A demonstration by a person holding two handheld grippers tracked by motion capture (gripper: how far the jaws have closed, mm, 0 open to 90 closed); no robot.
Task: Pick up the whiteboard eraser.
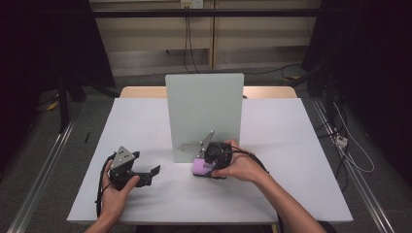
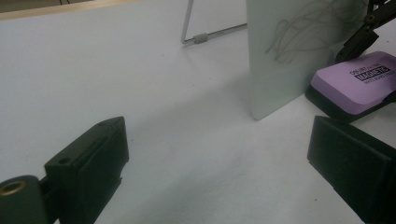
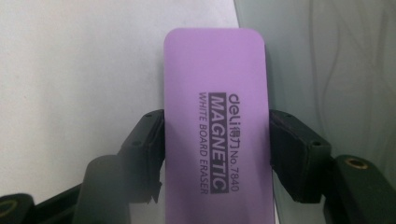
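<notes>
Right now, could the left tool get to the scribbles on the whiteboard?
Probably yes: the left tool is open beside the whiteboard, with bare table between. The scribbles face it, though the eraser sits close.

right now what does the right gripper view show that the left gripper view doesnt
Right gripper view: its jaws clamp the purple eraser by its long sides, and the whole label reads, down to "No.7840".
Left gripper view: open jaws with nothing between them, the scribble on the whiteboard, and the wire stand behind it.
Both: eraser, whiteboard, white table.
</notes>
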